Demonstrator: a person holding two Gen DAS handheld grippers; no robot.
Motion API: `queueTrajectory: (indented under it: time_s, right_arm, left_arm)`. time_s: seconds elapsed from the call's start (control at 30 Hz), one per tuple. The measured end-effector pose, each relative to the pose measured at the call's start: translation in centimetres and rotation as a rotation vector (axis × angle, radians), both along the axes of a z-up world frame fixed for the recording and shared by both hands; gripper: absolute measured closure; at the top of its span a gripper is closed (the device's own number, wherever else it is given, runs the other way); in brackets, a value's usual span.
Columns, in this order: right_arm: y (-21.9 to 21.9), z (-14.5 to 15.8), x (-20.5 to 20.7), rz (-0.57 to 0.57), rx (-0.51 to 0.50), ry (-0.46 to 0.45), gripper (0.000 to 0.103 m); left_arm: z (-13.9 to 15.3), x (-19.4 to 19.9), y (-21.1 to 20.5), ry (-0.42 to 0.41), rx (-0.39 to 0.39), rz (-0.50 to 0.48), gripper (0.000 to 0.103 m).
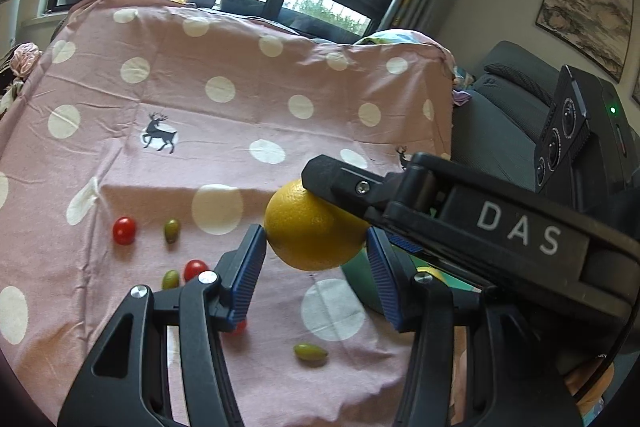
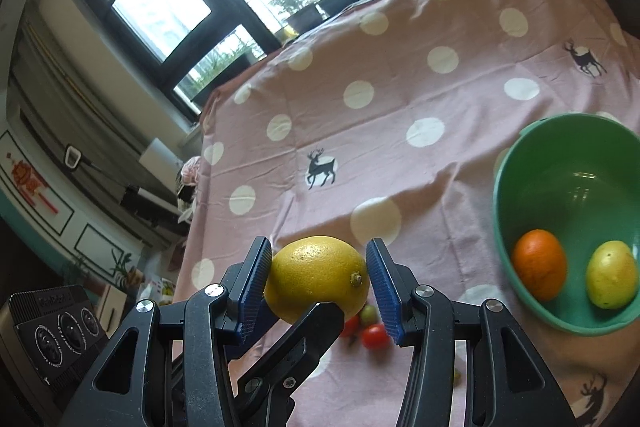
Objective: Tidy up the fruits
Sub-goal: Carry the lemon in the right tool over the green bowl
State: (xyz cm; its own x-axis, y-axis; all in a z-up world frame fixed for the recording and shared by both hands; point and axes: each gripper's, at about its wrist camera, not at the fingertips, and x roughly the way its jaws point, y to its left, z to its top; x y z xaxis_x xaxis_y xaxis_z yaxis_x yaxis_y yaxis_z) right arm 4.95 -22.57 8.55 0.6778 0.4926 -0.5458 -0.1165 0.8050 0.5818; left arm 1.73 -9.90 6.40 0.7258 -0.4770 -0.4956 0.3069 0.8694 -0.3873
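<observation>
A yellow lemon [image 1: 312, 227] [image 2: 318, 277] is up off the pink dotted cloth, between both pairs of blue pads. My left gripper [image 1: 316, 271] has its pads touching the lemon on both sides. My right gripper [image 2: 318, 285] also has its pads against the lemon's two sides; its black finger [image 1: 344, 183] lies on the lemon's top in the left wrist view. A green bowl [image 2: 520, 163] at the right holds an orange [image 2: 540, 269] and a yellow-green fruit [image 2: 612, 275]. Red cherry tomatoes [image 1: 124, 230] and green olives [image 1: 171, 230] lie on the cloth.
The table under the pink dotted cloth [image 1: 224, 131] ends at the right by a grey sofa [image 1: 500, 115]. Windows stand behind the table. Another olive [image 1: 310, 351] lies near the front. The bowl's wall [image 1: 360, 283] shows behind the left gripper's right pad.
</observation>
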Motion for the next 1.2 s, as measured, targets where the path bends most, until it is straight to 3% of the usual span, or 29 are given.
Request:
queueTrajectory:
  time_s: [0.53, 1.2]
  right_arm:
    - [-7.1, -0.6, -1.4, -0.174, -0.023, 0.017, 0.051]
    - [-13.3, -2.9, -1.9, -0.346, -0.051, 0.115, 0.050]
  left_arm:
    - [-0.7, 1.3, -6.7, 0.009, -0.019, -0.175, 0.052]
    - [-3.0, 3.0, -12.7, 0.092, -0.044, -0.338, 0.052]
